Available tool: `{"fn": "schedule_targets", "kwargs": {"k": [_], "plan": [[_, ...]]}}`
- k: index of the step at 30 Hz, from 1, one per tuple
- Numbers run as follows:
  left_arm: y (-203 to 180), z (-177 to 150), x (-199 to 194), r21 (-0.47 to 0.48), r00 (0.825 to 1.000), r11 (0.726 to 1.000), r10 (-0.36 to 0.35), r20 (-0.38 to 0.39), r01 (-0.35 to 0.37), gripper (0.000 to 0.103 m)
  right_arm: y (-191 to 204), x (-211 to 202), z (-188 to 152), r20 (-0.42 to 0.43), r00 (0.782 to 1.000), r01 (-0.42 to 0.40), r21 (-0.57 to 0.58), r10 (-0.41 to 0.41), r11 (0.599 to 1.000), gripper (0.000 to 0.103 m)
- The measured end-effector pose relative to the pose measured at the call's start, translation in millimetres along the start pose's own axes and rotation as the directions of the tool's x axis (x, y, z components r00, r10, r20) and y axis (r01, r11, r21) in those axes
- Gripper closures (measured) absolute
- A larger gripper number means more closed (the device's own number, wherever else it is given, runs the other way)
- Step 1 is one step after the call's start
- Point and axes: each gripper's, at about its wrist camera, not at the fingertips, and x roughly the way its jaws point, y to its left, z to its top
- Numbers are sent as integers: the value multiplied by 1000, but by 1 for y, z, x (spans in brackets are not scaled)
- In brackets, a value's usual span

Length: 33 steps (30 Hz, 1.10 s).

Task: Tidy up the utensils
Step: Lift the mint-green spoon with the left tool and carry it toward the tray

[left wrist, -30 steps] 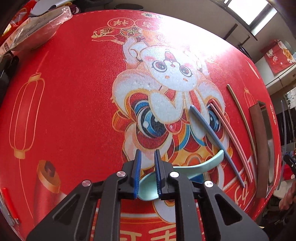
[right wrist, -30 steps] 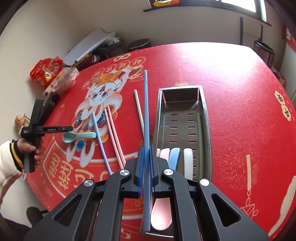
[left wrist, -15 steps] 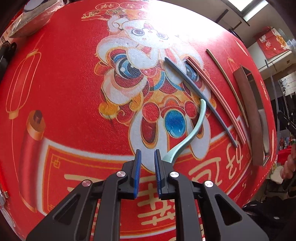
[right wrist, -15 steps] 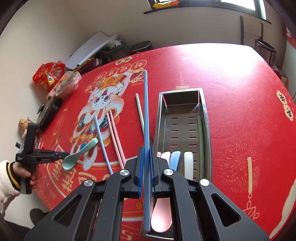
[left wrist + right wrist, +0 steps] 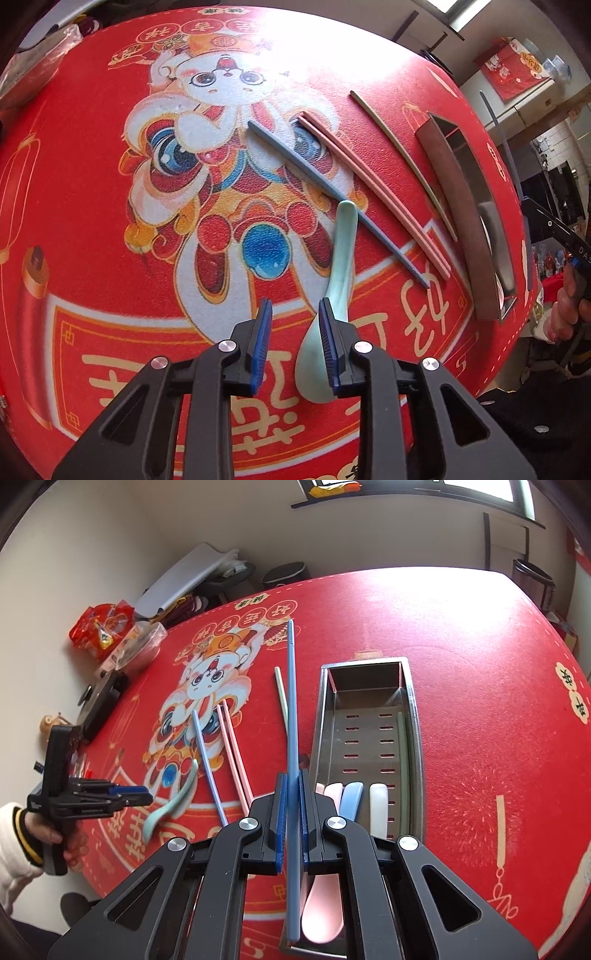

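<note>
A mint green spoon [image 5: 343,251] lies on the red tablecloth, its bowl low between my left gripper's [image 5: 295,306] fingers and against the right pad. Those jaws are opening and no longer press on it. The right wrist view shows the same spoon [image 5: 173,797] flat under the left gripper [image 5: 146,795]. My right gripper [image 5: 291,775] is shut on a long blue chopstick [image 5: 291,701], held beside the steel tray's [image 5: 415,738] left wall. On the cloth lie another blue chopstick [image 5: 332,192], two pink chopsticks [image 5: 369,192] and a pale green chopstick [image 5: 402,155].
The tray holds pink, blue [image 5: 352,797] and white [image 5: 378,805] spoons and a pale green chopstick [image 5: 402,738]. Snack bags [image 5: 103,627], a plastic container [image 5: 136,646] and a dark box [image 5: 101,705] crowd the table's far left. A hand in a white sleeve [image 5: 14,834] holds the left gripper.
The left gripper drew back toward the table's near edge, swinging the mint spoon's handle round, then its jaws widened off the bowl. The right gripper and its chopstick stayed still.
</note>
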Motion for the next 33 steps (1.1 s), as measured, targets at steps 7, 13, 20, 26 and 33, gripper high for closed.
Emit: {"fn": "schedule_targets", "kwargs": {"k": [7, 13, 20, 26, 33], "plan": [[-43, 7, 12, 123, 1000, 992, -19, -23, 22, 65, -5, -2, -1, 6, 1000, 5, 15, -5, 1000, 97], [-54, 2, 27, 176, 997, 983, 58, -57, -48, 65, -12, -8, -5, 15, 1000, 13, 31, -13, 999, 97], [-48, -4, 34, 119, 996, 992, 61, -73, -52, 66, -16, -9, -6, 16, 1000, 15, 49, -16, 999, 97], [-43, -11, 29, 21, 996, 999, -23, -83, 25, 67, -15, -10, -4, 21, 1000, 8, 40, -9, 999, 97], [-56, -17, 29, 17, 995, 998, -62, -72, 63, 79, -16, -11, -4, 25, 1000, -3, 36, 2, 999, 97]]}}
